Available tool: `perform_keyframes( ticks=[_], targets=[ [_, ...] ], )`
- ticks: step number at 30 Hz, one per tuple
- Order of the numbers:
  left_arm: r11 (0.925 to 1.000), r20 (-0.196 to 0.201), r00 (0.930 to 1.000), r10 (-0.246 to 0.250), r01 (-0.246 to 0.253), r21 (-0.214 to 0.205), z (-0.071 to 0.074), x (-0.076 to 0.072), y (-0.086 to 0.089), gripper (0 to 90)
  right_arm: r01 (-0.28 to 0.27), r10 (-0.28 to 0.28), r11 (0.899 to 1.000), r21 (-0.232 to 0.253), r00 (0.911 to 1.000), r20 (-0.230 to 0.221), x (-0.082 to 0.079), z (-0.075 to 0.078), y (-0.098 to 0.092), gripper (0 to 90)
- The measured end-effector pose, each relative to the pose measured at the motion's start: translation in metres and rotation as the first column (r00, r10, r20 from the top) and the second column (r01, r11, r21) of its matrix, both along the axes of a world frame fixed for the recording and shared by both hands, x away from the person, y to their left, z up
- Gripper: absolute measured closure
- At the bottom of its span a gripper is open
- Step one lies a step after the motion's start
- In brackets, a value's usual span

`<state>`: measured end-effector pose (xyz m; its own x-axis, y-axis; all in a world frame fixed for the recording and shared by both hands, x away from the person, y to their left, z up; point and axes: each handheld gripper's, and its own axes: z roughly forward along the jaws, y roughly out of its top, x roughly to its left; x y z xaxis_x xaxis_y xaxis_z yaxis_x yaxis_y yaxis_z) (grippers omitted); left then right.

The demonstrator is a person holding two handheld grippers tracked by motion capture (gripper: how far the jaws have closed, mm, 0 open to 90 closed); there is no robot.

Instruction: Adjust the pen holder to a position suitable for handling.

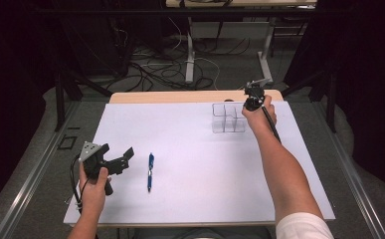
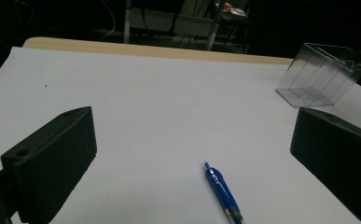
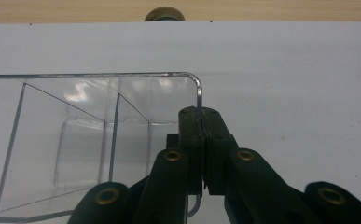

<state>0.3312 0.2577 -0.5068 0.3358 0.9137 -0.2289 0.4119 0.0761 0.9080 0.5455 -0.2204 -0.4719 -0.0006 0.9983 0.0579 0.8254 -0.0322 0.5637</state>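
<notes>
Down at the near left, the left gripper (image 1: 116, 160) sits in the person's left hand (image 1: 94, 185) just inside the left edge of the white sheet (image 1: 190, 199), jaws spread wide and holding nothing. From the left gripper view those two black jaws stand far apart, with bare white surface running between them.

Just right of it lies the blue pen (image 1: 150, 172), flat on the sheet, pointing near-to-far, clear of the jaws (a small gap shows in the high view). In the left gripper view the pen (image 2: 222, 191) lies low between the jaws, touching neither.

Plenty of open room here: the whole middle of the sheet is bare, from the pen across to the right forearm (image 1: 284, 174), which stretches diagonally from the near right corner toward the far side.

Moving farther out, the clear plastic organizer (image 1: 228, 118) stands near the far edge, right of centre, its dividers visible. The right gripper (image 1: 253, 102) is at its right side, held in the right hand (image 1: 260, 114). The right gripper view settles it: the jaws are closed tight on the thin clear wall of the organizer (image 3: 75, 126), right at its rounded corner.

Beyond that, a wooden table edge (image 1: 180, 96) peeks past the sheet, then a floor tangled with cables (image 1: 160, 64).
</notes>
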Motion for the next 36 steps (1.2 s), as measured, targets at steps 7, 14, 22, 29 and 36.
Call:
perform_keyframes(
  ticks=[7,14,22,29,36],
  targets=[
    [1.0,0.001,1.0,-0.005,0.005,-0.001,0.0,0.0,-0.001,0.2,-0.003,0.003,1.0,-0.014,0.9998,0.019,-0.001,0.001,0.002,89.0],
    [1.0,0.0,1.0,-0.004,0.004,-0.002,0.0,0.0,-0.001,0.2,0.016,-0.016,1.0,-0.005,0.9998,0.008,-0.004,0.003,0.005,88.9],
    [0.9999,-0.001,0.9999,-0.011,0.011,0.004,0.0,0.0,-0.001,0.2,0.016,-0.017,0.999,0.041,0.9997,0.018,-0.014,0.008,0.01,89.0],
    [0.9999,0.0,0.9999,-0.011,0.011,-0.001,0.0,0.0,-0.003,0.2,0.02,-0.02,0.999,0.045,0.9998,0.003,-0.023,0.014,0.022,89.0],
    [0.9999,-0.001,0.9999,-0.011,0.011,0.0,0.0,0.0,-0.003,0.2,0.004,-0.003,0.999,0.039,1.0,-0.009,-0.029,0.016,0.042,88.9]
  ],
)
